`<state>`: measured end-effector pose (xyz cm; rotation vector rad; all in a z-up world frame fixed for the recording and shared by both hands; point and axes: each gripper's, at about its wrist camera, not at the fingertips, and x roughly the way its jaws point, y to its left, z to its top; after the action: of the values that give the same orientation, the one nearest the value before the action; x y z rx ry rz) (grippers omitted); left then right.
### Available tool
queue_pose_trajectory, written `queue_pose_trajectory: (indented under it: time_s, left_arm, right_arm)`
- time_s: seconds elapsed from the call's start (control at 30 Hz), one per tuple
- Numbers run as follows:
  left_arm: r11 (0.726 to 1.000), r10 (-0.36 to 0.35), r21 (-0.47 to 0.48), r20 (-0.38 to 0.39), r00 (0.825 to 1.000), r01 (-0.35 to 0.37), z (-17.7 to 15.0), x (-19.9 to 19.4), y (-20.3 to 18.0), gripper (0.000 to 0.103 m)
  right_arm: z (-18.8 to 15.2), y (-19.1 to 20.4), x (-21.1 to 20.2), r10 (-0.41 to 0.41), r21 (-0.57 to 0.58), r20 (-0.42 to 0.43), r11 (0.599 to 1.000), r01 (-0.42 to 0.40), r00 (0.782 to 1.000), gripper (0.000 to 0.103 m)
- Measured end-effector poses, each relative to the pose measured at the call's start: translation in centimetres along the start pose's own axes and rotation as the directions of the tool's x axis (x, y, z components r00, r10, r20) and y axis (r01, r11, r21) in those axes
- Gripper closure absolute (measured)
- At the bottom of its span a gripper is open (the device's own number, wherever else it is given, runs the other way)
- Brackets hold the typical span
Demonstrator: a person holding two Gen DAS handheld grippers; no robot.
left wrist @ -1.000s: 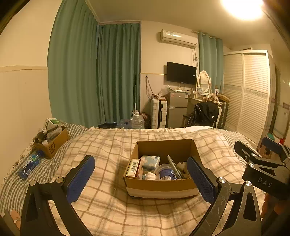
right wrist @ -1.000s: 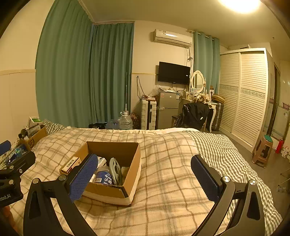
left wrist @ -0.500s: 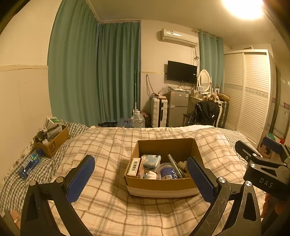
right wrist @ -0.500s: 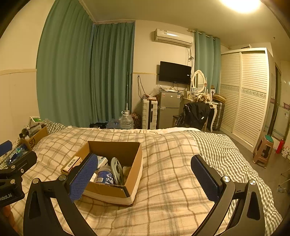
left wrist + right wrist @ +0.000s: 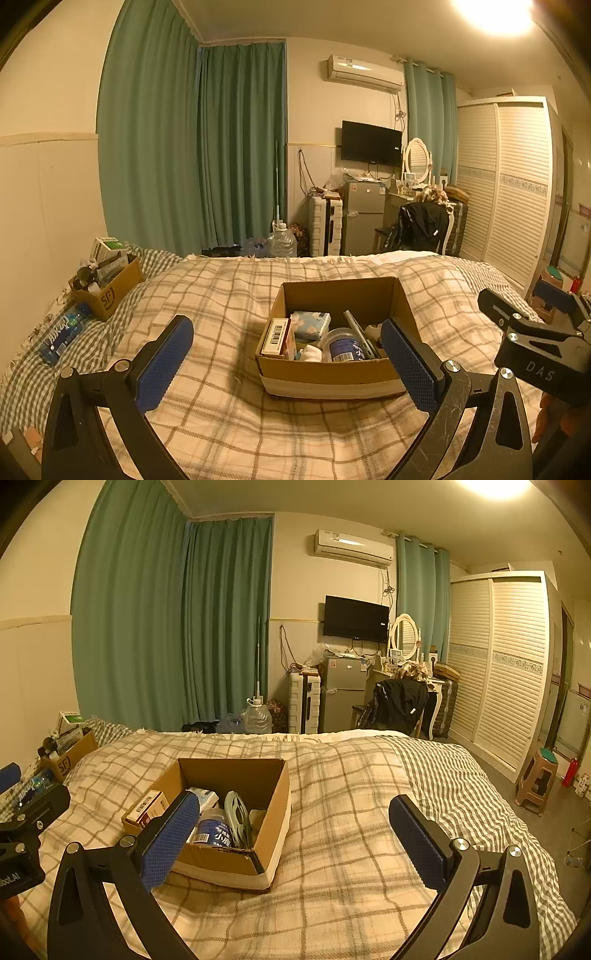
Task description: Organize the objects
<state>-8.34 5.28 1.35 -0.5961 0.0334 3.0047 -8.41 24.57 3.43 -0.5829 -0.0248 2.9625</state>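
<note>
Your left claw (image 5: 286, 350) is spread wide and holds nothing, its 2 blue pads framing the open cardboard box (image 5: 334, 373) on the bed (image 5: 221, 424); the right-hand pad overlaps the box's near right corner in view, and you cannot tell whether it touches. Your right claw (image 5: 295, 834) is just as wide and empty, with the box (image 5: 273, 812) at its left pad and bare plaid blanket (image 5: 351, 849) between the pads. Right of the box the blanket runs flat to the bed's right edge, where a grey checked cover (image 5: 461, 794) drops toward the floor and a plastic stool (image 5: 537, 786). Left of the box there is open blanket up to a smaller SF carton (image 5: 110, 291) near the wall, with a blue water bottle (image 5: 64, 332) lying just in front of it.

Inside the box, a barcoded carton (image 5: 275, 336) leans on the left wall, a tissue pack (image 5: 310, 325) lies behind it, a blue-labelled jar (image 5: 341, 345) sits at the front, and a round grey-green object (image 5: 236, 818) stands on edge right of the jar. White crumpled bits fill the gaps; what they are is hard to make out. The SF carton's contents are too small to name. Your right claw's body (image 5: 535, 354) cuts across the lower right of the left view
</note>
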Motion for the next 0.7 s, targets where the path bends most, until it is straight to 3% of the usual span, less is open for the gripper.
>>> queue_pose_trajectory:
  time_s: [0.7]
  left_arm:
    - [1.000, 0.001, -0.009, 0.006, 1.000, -0.001, -0.01, -0.32, -0.08, 0.000]
  right_arm:
    - [-0.10, 0.15, 0.01, 0.002, 0.001, 0.007, 1.000, -0.002, 1.000, 0.000]
